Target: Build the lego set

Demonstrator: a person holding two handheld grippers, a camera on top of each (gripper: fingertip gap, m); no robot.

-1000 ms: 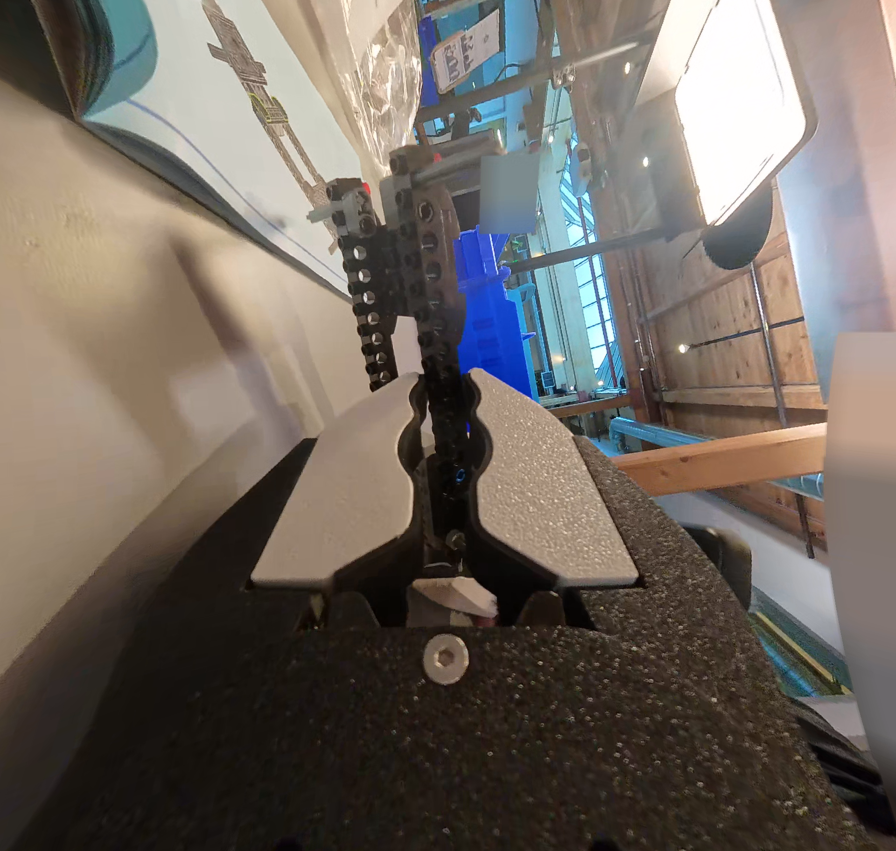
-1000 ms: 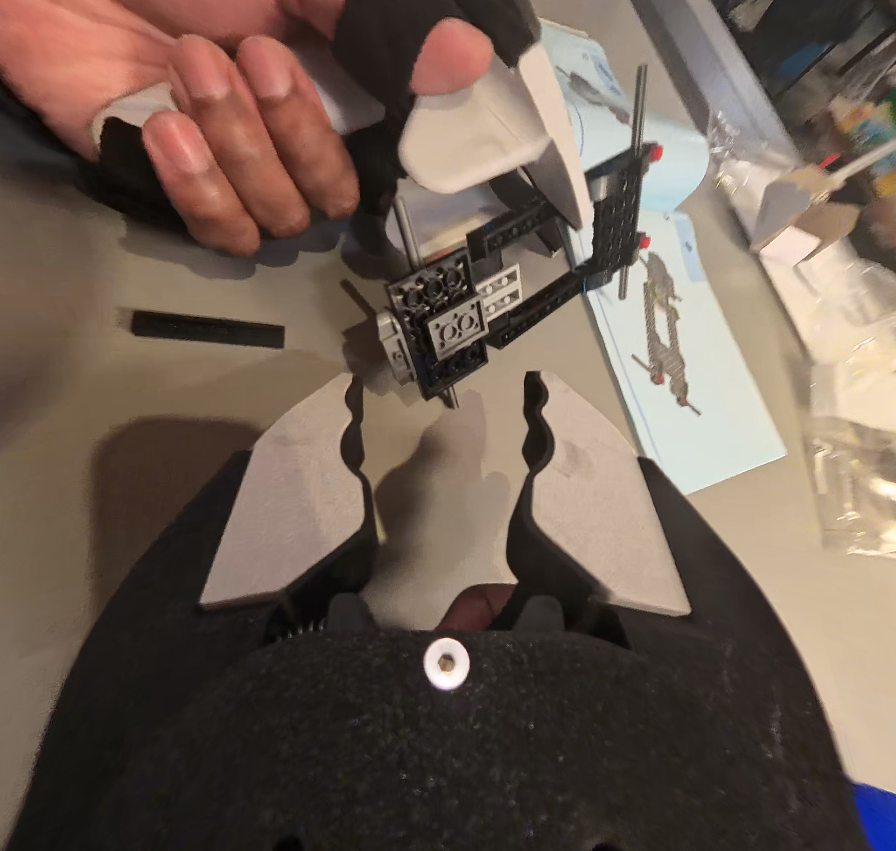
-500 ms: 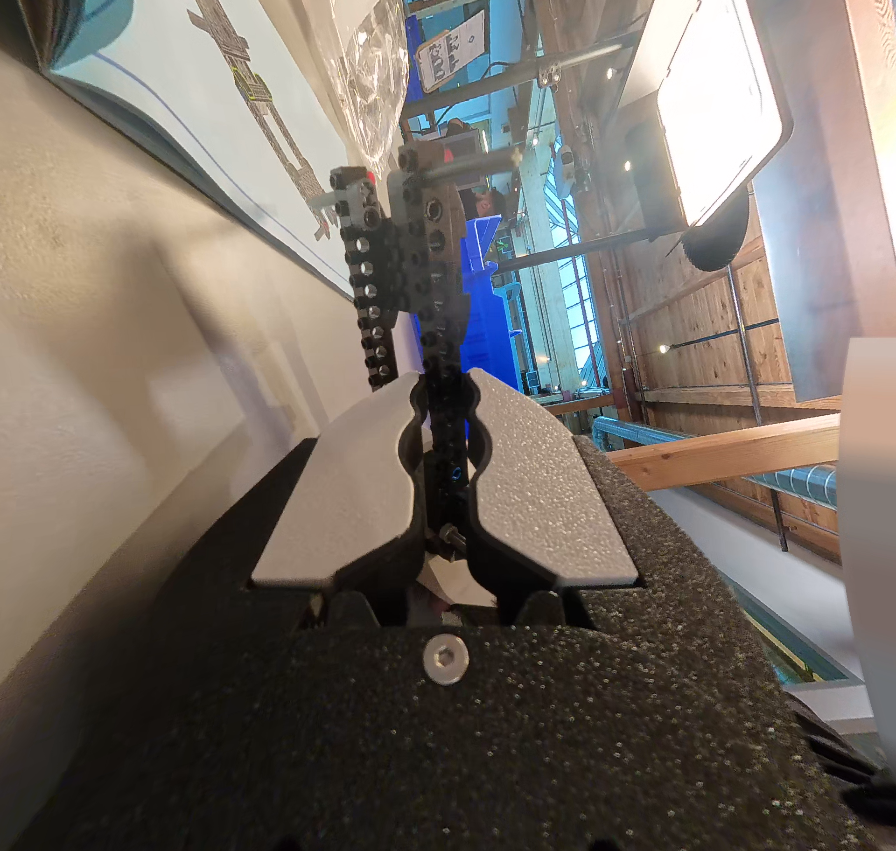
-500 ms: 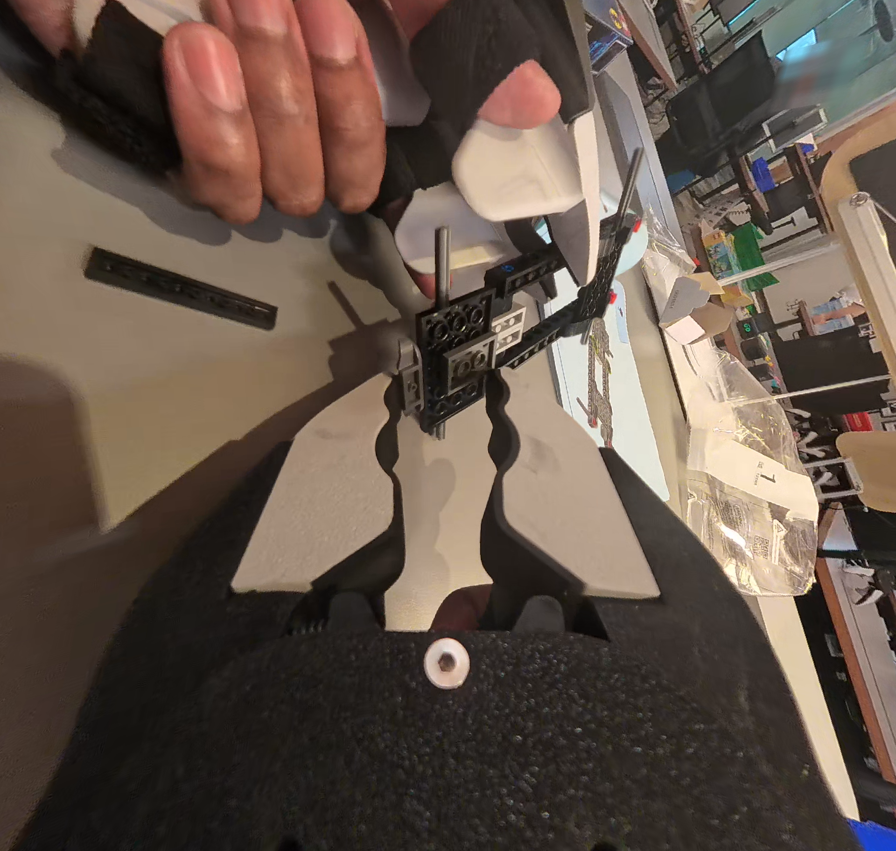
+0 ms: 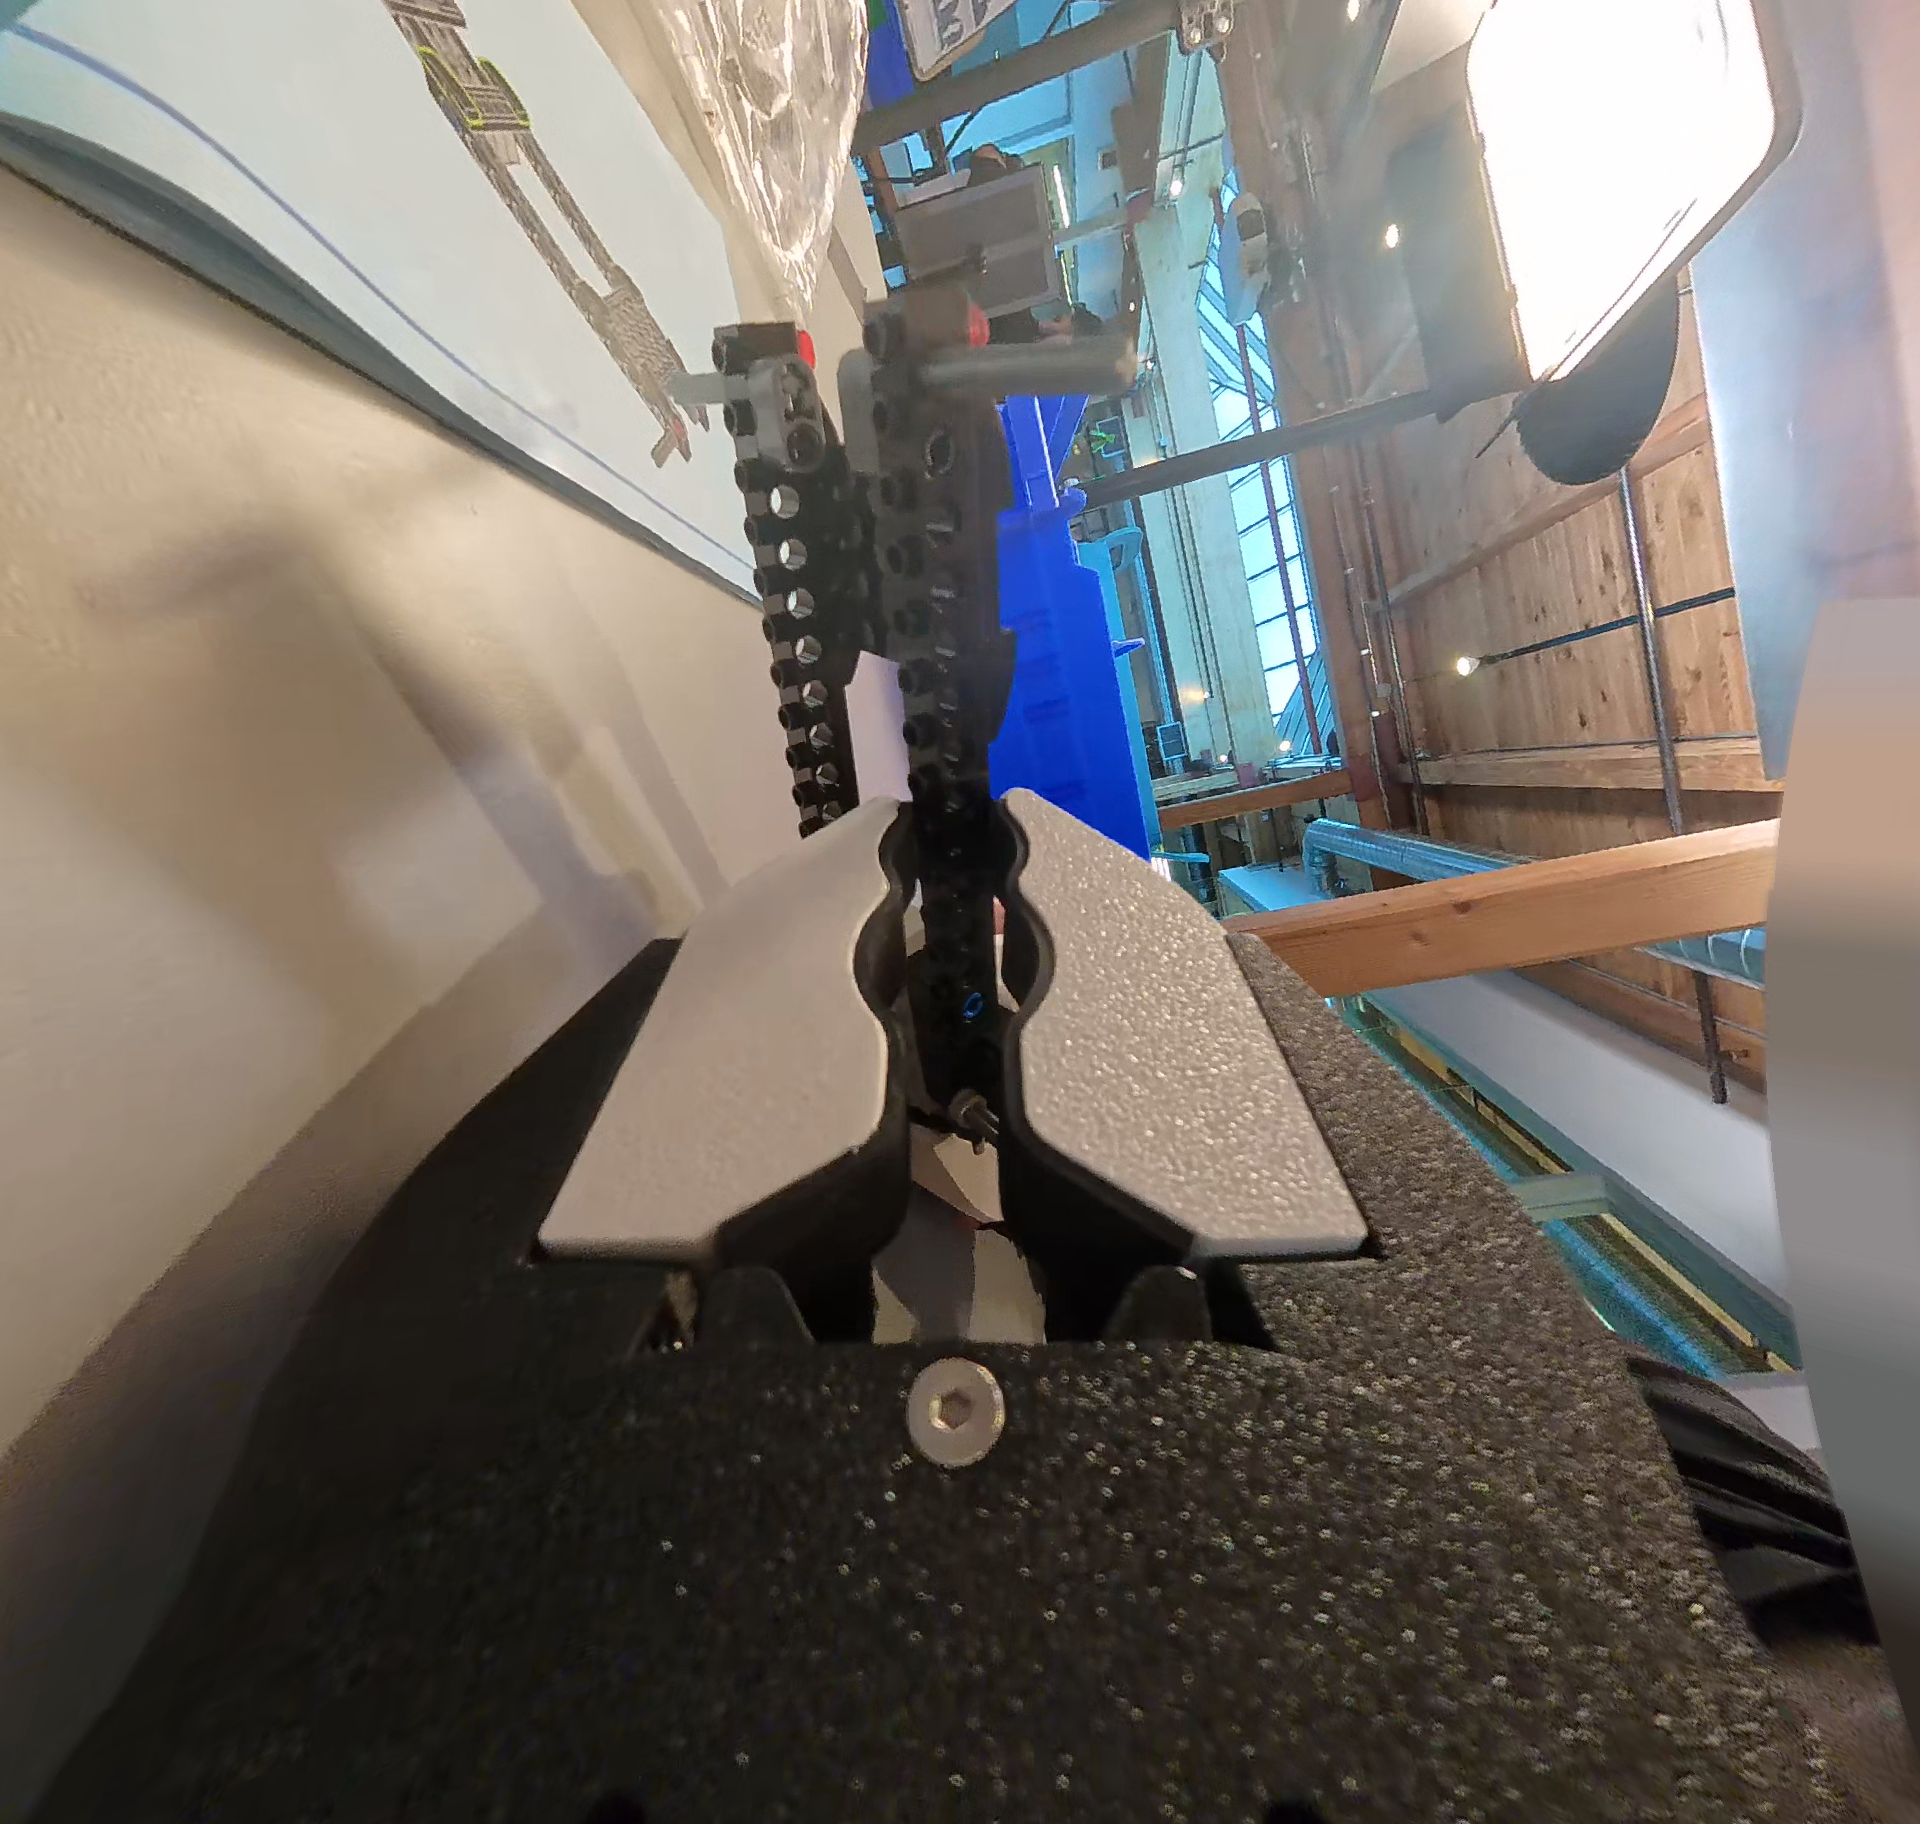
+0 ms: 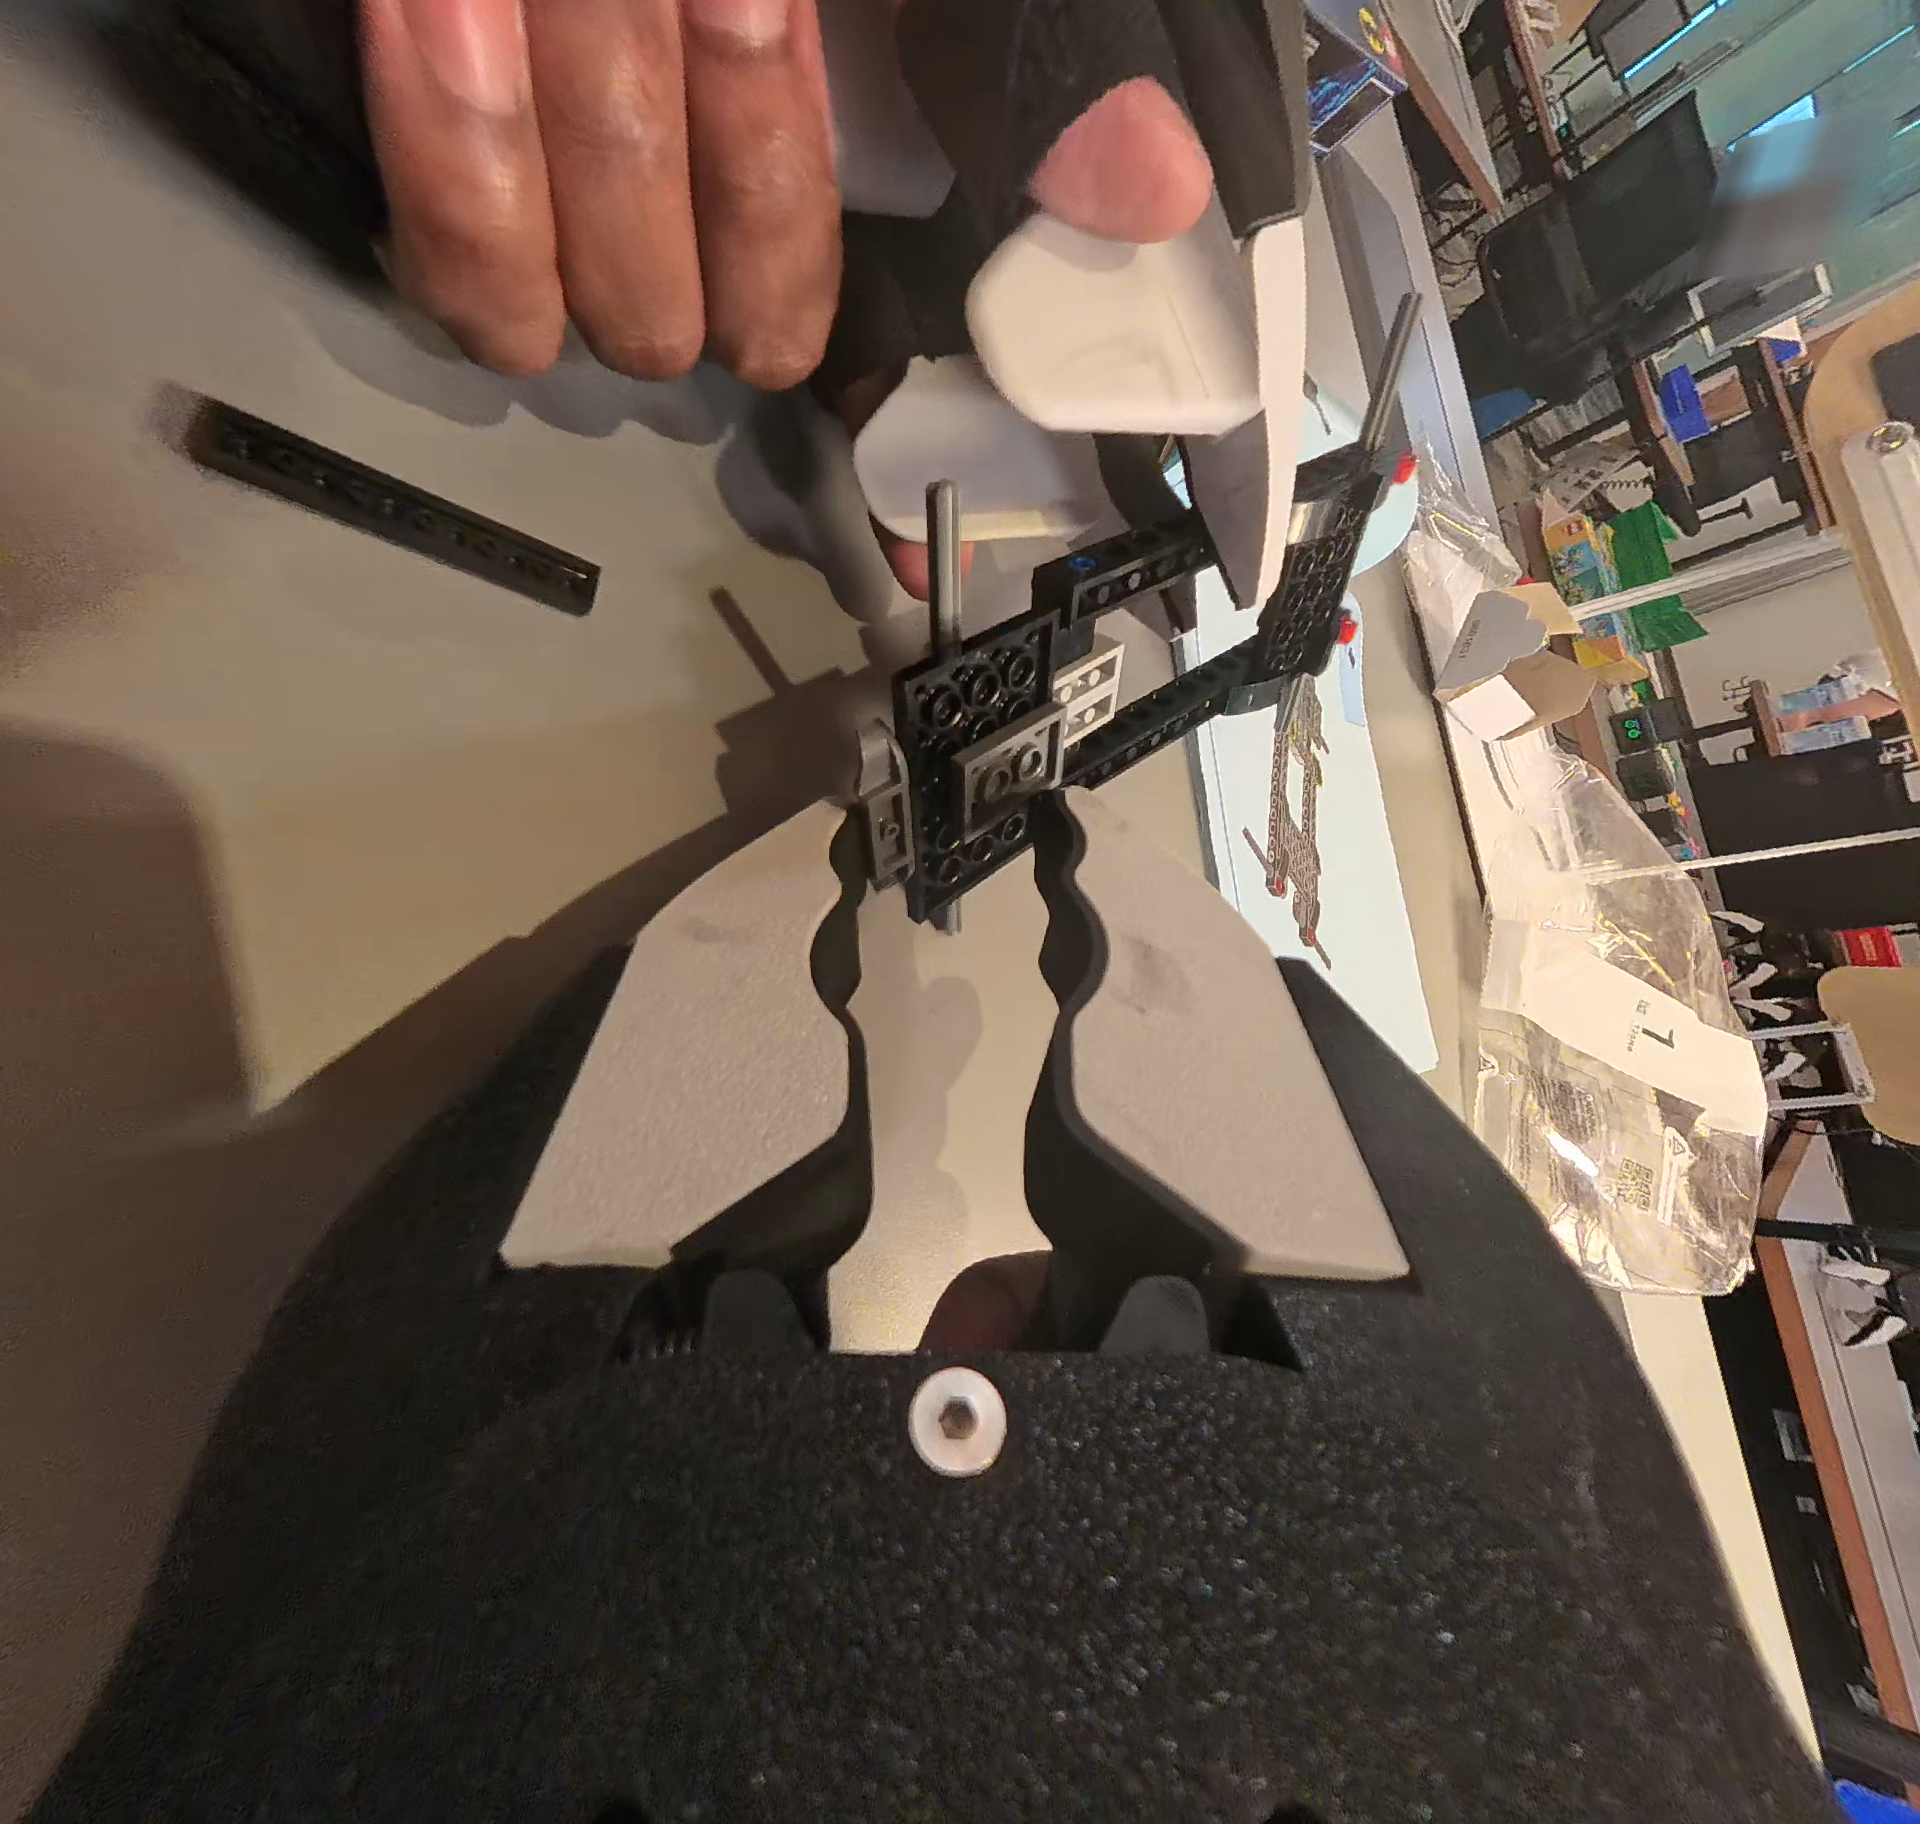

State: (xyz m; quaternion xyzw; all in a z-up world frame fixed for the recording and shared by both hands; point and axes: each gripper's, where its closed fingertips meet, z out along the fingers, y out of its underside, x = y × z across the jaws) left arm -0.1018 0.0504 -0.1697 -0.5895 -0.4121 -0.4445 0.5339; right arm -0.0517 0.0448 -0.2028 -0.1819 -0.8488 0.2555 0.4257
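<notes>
Held model (image 6: 977, 735) by black beam (image 5: 951, 735) in narrow left tool (image 5: 956, 829); pinched its plate end (image 6: 971, 694) between right tool (image 6: 951, 818) pads (image 6: 1143, 995), squarely, above desk (image 6: 312, 839).

Black beam (image 5: 951, 901) partly hidden between pads; loose black strip (image 6: 390, 507) blurred.

Glossy studded plastic brick assembly (image 6: 977, 777); pebbled matt grey pads (image 5: 1164, 1047) on grainy black foam-like hand-held gripper (image 5: 951, 829); smooth matt tabletop (image 6: 312, 735); crinkled clear plastic bag (image 6: 1621, 1068); printed paper booklet (image 5: 312, 164).
</notes>
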